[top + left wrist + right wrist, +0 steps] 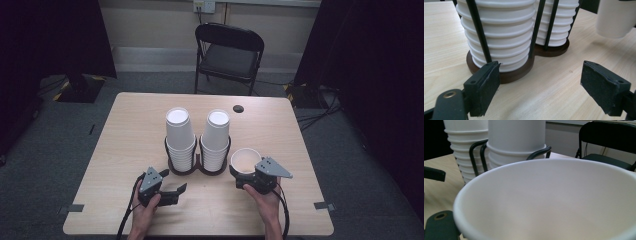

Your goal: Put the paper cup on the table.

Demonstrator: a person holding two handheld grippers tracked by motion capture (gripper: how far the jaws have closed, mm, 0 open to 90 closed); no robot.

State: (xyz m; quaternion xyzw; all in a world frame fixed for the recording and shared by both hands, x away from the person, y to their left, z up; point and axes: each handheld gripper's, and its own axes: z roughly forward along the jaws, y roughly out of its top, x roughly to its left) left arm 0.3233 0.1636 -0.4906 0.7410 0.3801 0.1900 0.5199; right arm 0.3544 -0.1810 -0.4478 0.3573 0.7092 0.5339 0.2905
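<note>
A smooth white paper cup (244, 160) is clamped in the right gripper (248, 176), its base hidden. The left gripper (176, 192) is spread apart, empty, before ribbed cup stacks (499, 37).

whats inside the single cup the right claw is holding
Nothing that shows: the single cup in the right claw has bare white inner walls in the right gripper view. Its very bottom falls below that picture's edge, so it cannot be checked.
</note>
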